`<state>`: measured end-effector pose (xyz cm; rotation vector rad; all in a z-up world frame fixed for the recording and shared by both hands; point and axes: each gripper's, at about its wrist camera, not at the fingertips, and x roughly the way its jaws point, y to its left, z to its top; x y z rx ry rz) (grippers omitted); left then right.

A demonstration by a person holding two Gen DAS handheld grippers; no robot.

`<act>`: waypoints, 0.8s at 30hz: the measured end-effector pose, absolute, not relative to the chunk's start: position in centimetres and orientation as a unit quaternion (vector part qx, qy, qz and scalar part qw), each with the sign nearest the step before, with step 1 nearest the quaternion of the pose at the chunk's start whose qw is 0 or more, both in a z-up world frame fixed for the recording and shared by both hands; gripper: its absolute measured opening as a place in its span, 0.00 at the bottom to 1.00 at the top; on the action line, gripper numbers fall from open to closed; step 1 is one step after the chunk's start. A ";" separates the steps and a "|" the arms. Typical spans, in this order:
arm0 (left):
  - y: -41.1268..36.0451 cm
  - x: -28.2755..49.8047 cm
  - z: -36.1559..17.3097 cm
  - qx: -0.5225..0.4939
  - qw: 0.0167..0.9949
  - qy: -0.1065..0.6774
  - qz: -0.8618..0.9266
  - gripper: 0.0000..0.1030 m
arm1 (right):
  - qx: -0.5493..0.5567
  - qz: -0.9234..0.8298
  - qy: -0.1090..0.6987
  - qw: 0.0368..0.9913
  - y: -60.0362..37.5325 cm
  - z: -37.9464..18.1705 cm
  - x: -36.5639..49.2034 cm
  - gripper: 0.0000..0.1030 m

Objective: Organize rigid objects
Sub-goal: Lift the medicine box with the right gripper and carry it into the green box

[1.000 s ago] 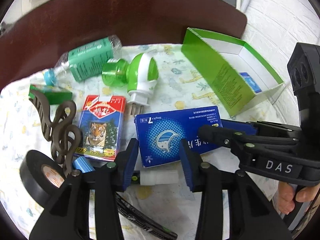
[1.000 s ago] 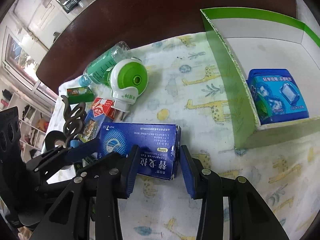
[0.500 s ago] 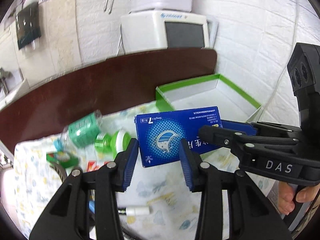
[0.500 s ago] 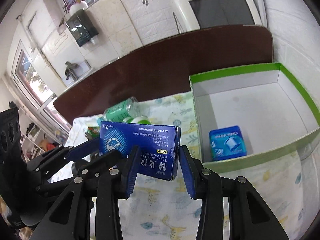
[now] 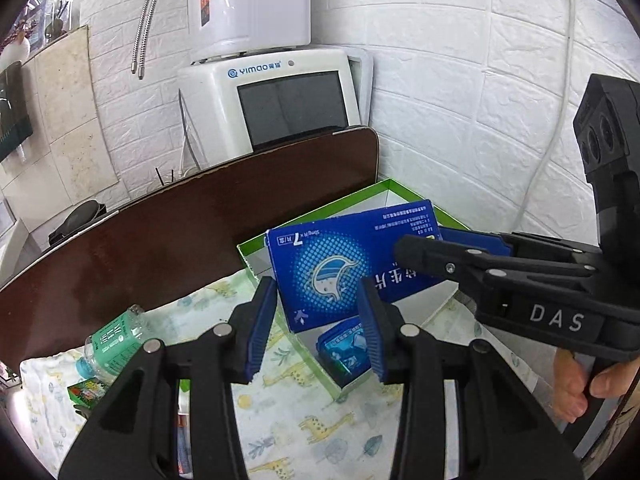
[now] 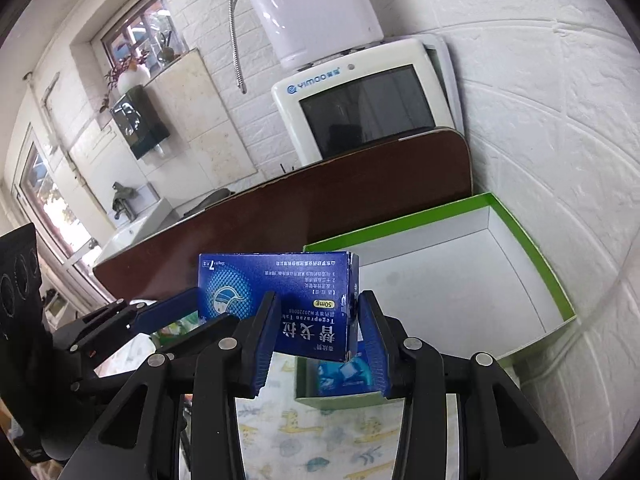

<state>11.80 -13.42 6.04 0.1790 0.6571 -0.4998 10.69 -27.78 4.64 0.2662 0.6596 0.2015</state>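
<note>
A blue medicine box point(image 5: 340, 268) hangs in the air over the near end of the green-rimmed white box point(image 5: 360, 196). My left gripper point(image 5: 316, 328) is shut on its left end and my right gripper point(image 6: 316, 332) is shut on its right end point(image 6: 304, 312). The right gripper's fingers also show in the left wrist view point(image 5: 436, 256). A smaller blue pack point(image 5: 344, 348) lies inside the green box point(image 6: 532, 248), below the held box.
A green-labelled bottle point(image 5: 116, 344) and a small green carton point(image 5: 86, 390) lie on the giraffe-print cloth point(image 5: 292, 432) at the left. A dark brown tabletop point(image 5: 160, 248) runs behind. A white appliance point(image 5: 280, 100) and a white brick wall point(image 5: 480, 100) stand behind and to the right.
Both grippers have lifted the blue medicine box off the cloth and carried it to the right, over the green box. The other items on the cloth stayed put.
</note>
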 end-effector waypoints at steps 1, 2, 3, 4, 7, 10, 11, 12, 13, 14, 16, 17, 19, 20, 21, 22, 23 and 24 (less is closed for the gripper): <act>-13.9 12.1 5.9 0.086 0.910 0.324 -0.244 0.37 | 0.131 0.096 0.323 0.932 -28.2 4.4 11.0 0.42; -14.3 12.6 5.6 0.084 0.908 0.330 -0.245 0.38 | 0.133 0.094 0.325 0.932 -28.8 4.2 11.2 0.42; -14.7 13.1 5.2 0.084 0.905 0.337 -0.246 0.38 | 0.135 0.092 0.328 0.930 -29.2 3.9 11.5 0.42; -15.0 13.4 4.9 0.084 0.903 0.341 -0.247 0.37 | 0.138 0.091 0.331 0.929 -29.6 3.6 11.9 0.42; -15.8 14.4 3.7 0.089 0.898 0.354 -0.245 0.37 | 0.144 0.088 0.341 0.925 -30.5 2.5 12.9 0.42; -16.5 15.3 2.6 0.095 0.894 0.365 -0.243 0.37 | 0.151 0.084 0.354 0.919 -31.3 1.1 14.0 0.42; -16.7 15.5 2.3 0.097 0.892 0.368 -0.243 0.38 | 0.155 0.084 0.357 0.917 -31.5 0.6 14.3 0.42; -16.9 15.8 2.0 0.100 0.891 0.371 -0.243 0.37 | 0.159 0.083 0.361 0.915 -31.7 0.2 14.6 0.42; -17.0 15.9 1.7 0.102 0.889 0.374 -0.242 0.37 | 0.163 0.082 0.364 0.913 -32.0 -0.2 14.9 0.42; -17.1 16.1 1.5 0.102 0.888 0.377 -0.242 0.37 | 0.167 0.083 0.367 0.911 -32.2 -0.5 15.2 0.42; -17.2 16.4 1.1 0.099 0.886 0.383 -0.241 0.37 | 0.171 0.082 0.373 0.908 -32.4 -1.2 15.6 0.42; -17.2 16.6 0.9 0.098 0.885 0.386 -0.241 0.37 | 0.171 0.082 0.375 0.907 -32.5 -1.4 15.8 0.42; -17.3 16.9 0.4 0.098 0.883 0.393 -0.239 0.37 | 0.171 0.082 0.379 0.906 -32.6 -1.8 16.1 0.42; -17.5 17.0 0.3 0.101 0.881 0.395 -0.237 0.37 | 0.171 0.081 0.381 0.905 -32.6 -2.0 16.3 0.42; -17.6 17.1 0.1 0.103 0.880 0.398 -0.236 0.37 | 0.172 0.080 0.382 0.904 -32.7 -2.2 16.5 0.42; -17.6 17.2 -0.1 0.105 0.880 0.400 -0.235 0.37 | 0.173 0.080 0.384 0.903 -32.8 -2.4 16.7 0.42; -17.7 17.3 -0.4 0.106 0.879 0.402 -0.234 0.38 | 0.175 0.080 0.386 0.902 -32.9 -2.6 16.9 0.42; -17.8 17.5 -0.6 0.107 0.878 0.405 -0.233 0.38 | 0.176 0.080 0.388 0.901 -32.9 -2.9 17.1 0.42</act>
